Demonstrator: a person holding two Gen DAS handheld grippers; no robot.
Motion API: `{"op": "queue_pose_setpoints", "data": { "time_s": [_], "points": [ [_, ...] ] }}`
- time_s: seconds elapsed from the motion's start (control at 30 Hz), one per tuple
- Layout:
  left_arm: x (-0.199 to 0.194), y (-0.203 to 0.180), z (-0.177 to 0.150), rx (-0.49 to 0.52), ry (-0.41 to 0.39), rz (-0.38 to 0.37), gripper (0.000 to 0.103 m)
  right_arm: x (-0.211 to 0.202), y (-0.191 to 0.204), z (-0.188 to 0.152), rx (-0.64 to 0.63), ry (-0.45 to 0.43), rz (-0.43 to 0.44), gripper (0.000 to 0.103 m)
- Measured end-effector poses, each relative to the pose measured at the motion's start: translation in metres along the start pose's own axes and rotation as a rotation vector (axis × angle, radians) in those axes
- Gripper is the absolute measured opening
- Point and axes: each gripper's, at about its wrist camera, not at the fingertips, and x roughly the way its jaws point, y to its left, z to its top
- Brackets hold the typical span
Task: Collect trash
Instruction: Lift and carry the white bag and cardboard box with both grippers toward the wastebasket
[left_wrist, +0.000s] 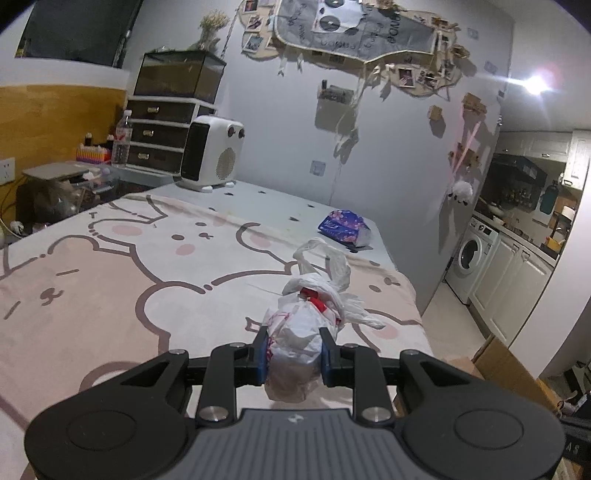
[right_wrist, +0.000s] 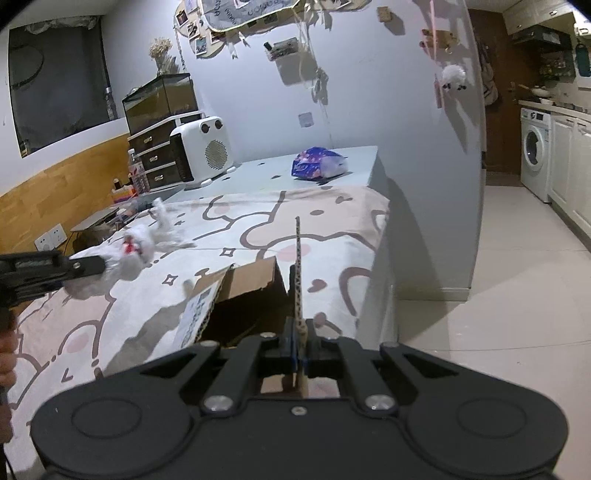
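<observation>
A knotted white plastic trash bag (left_wrist: 314, 295) with red print hangs above the bed, and my left gripper (left_wrist: 293, 334) is shut on its lower part. The right wrist view shows that same bag (right_wrist: 133, 254) at the left, blurred, at the tip of the left gripper (right_wrist: 85, 266). My right gripper (right_wrist: 300, 328) is shut on the thin upright flap (right_wrist: 297, 273) of an open brown cardboard box (right_wrist: 251, 284). The box stands against the bed's side, its opening dark.
A pink cartoon blanket (left_wrist: 147, 280) covers the bed. A blue tissue pack (left_wrist: 345, 227) lies at the far end, with a white heater (left_wrist: 212, 155) and drawers (left_wrist: 159, 136) beyond. Tiled floor (right_wrist: 498, 277) leads right to a washing machine (right_wrist: 533, 151). A person's hand (right_wrist: 5, 354) shows at the left edge.
</observation>
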Motion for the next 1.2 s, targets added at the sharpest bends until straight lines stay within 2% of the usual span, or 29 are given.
{"op": "queue_pose_setpoints", "data": {
  "time_s": [0.3, 0.6, 0.97, 1.2],
  "points": [
    [-0.035, -0.049, -0.026, 0.025, -0.013, -0.059, 0.027, -0.047, -0.032, -0.009, 0.029, -0.054, -0.052, 0.003],
    [-0.050, -0.117, -0.055, 0.053, 0.000, -0.139, 0.027, -0.096, -0.087, -0.026, 0.087, -0.085, -0.111, 0.003],
    [-0.039, -0.205, -0.106, 0.148, 0.095, -0.207, 0.027, -0.136, -0.164, -0.063, 0.143, -0.083, -0.211, 0.003],
    [-0.009, -0.248, -0.148, 0.209, 0.205, -0.232, 0.027, -0.143, -0.208, -0.097, 0.191, -0.043, -0.277, 0.003]
  ]
}}
